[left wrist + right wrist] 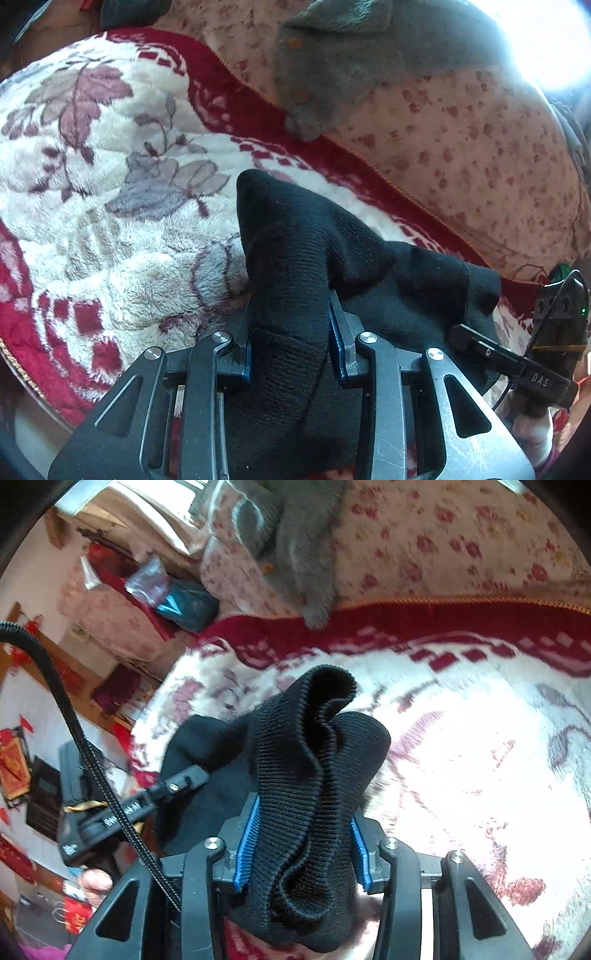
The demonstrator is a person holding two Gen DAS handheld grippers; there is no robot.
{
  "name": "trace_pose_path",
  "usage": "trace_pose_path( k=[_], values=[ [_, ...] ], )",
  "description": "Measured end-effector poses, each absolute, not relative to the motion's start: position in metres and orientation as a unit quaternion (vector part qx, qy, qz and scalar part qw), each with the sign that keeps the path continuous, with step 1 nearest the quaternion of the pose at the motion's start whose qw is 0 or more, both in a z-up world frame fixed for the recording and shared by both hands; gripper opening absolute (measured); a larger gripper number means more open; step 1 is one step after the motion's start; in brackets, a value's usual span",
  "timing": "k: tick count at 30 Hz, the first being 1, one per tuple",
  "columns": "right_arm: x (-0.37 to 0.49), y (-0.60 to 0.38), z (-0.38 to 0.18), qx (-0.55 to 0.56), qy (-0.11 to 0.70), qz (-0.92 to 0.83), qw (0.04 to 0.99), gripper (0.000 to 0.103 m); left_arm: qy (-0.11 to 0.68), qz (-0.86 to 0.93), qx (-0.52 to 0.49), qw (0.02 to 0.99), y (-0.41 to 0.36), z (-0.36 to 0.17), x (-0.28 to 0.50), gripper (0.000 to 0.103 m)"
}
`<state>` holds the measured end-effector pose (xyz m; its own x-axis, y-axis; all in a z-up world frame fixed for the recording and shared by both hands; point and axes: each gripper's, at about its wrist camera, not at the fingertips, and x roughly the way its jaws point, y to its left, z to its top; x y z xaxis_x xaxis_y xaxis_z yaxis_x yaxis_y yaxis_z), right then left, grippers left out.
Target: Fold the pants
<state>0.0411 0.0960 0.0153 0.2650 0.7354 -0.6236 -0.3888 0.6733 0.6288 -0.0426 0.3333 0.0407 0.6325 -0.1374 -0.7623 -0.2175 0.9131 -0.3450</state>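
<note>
The black knit pants [291, 258] are held up over a white and red floral fleece blanket [92, 166]. My left gripper [290, 332] is shut on a bunched fold of the pants. My right gripper [303, 834] is shut on the ribbed black edge of the pants [314, 746], which bulges out past the blue finger pads [248, 834]. The right gripper shows in the left wrist view [517, 354] at the lower right, and the left gripper shows in the right wrist view [155, 797] at the left, both close together on the same cloth.
A grey garment [332, 66] lies on a pink flowered sheet [480, 147] beyond the blanket; it also shows in the right wrist view [295, 554]. Furniture, red decorations and a blue packet [184, 605] stand past the bed's left edge.
</note>
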Motion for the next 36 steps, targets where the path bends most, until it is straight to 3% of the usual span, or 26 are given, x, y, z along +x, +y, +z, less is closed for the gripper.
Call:
trace_pose_path(
  k=[4, 8, 9, 36],
  values=[
    [0.051, 0.087, -0.004, 0.224, 0.503, 0.36, 0.753, 0.047, 0.422, 0.025, -0.213, 0.881, 0.336, 0.035, -0.043, 0.041],
    [0.051, 0.09, 0.0, 0.215, 0.506, 0.355, 0.756, 0.048, 0.422, 0.047, -0.238, 0.874, 0.346, 0.027, -0.042, 0.07],
    [0.051, 0.088, 0.001, 0.215, 0.506, 0.355, 0.756, 0.048, 0.422, 0.049, -0.246, 0.871, 0.348, 0.026, -0.042, 0.071],
    [-0.015, 0.1, 0.085, 0.057, 0.402, 0.351, 0.844, 0.051, 0.368, 0.145, -0.133, 0.909, 0.28, 0.087, -0.102, 0.071]
  ],
)
